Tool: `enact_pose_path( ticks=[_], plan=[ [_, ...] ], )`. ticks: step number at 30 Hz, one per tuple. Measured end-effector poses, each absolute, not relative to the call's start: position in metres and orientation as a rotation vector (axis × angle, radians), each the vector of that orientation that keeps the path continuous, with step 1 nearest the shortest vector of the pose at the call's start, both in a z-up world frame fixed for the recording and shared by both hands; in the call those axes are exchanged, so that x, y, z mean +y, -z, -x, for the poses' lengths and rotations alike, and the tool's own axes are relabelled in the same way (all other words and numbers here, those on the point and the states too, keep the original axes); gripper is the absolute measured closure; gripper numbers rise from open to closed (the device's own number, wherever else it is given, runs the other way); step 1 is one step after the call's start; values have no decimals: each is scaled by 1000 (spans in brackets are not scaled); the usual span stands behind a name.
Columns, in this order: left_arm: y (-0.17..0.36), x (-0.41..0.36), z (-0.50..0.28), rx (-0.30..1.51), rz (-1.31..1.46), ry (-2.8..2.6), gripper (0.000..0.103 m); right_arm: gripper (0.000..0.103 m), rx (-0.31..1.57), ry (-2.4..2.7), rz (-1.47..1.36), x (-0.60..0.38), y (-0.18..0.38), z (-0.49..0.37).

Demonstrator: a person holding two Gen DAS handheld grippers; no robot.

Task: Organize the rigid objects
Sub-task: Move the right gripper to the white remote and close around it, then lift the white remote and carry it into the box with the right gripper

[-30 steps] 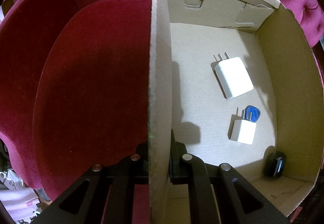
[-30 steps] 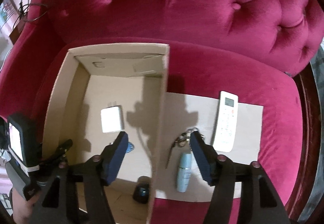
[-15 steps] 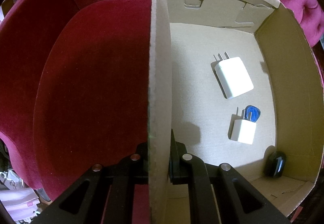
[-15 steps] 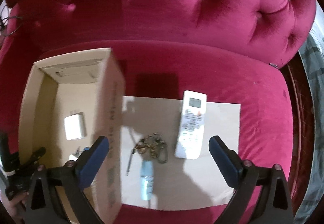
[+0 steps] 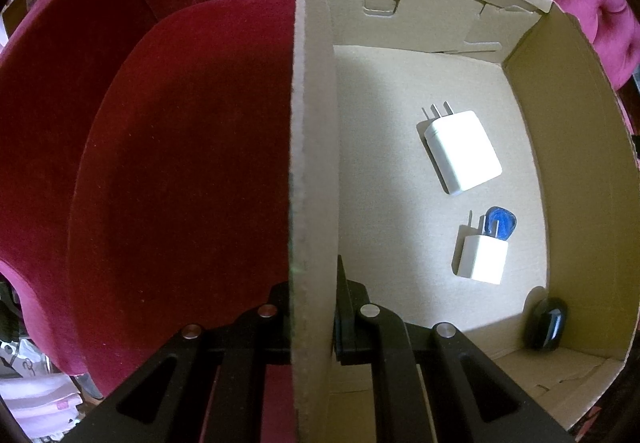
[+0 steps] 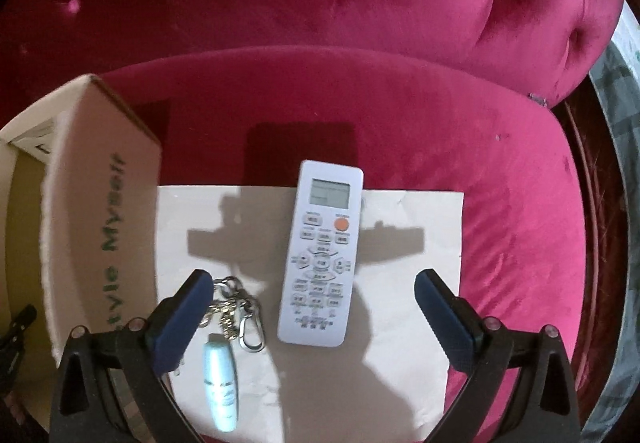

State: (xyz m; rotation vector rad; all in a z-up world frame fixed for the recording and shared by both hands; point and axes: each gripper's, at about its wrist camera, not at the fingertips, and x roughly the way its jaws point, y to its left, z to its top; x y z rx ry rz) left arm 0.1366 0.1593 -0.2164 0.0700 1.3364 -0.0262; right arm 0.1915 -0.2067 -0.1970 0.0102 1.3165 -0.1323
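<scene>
My left claw point(image 5: 312, 319) pinches the cardboard box point(image 5: 312, 147) wall, while my right claw point(image 6: 312, 283) gapes wide over the white remote point(image 6: 322, 255) lying on paper point(image 6: 420, 283) beside the box.

The cardboard box point(image 5: 312, 171) looks matt with a rough cut edge. Both chargers point(image 5: 464, 151) are smooth white plastic. The sofa point(image 6: 400, 3) is plush velvet, the keychain point(image 6: 236, 311) shiny metal, the remote control point(image 6: 322, 255) matt plastic.

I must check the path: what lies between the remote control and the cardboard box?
In the right wrist view, a bunch of keys and a small pale blue bottle lie between the remote control and the cardboard box.
</scene>
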Motion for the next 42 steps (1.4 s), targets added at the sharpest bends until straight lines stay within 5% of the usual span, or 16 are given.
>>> enact_pose_path(
  ticks=[17, 23, 26, 42],
  plan=[
    [214, 155, -136, 1335, -83, 22, 93, 4, 1402, 136, -49, -239, 246, -208],
    [213, 155, -137, 1336, -83, 22, 93, 29, 1425, 113, -59, -244, 251, -213],
    [213, 154, -137, 1336, -83, 21, 93, 53, 1417, 90, -66, -243, 246, -215],
    [211, 156, -138, 1334, -82, 20, 93, 54, 1392, 117, -74, -242, 219, -213]
  ],
)
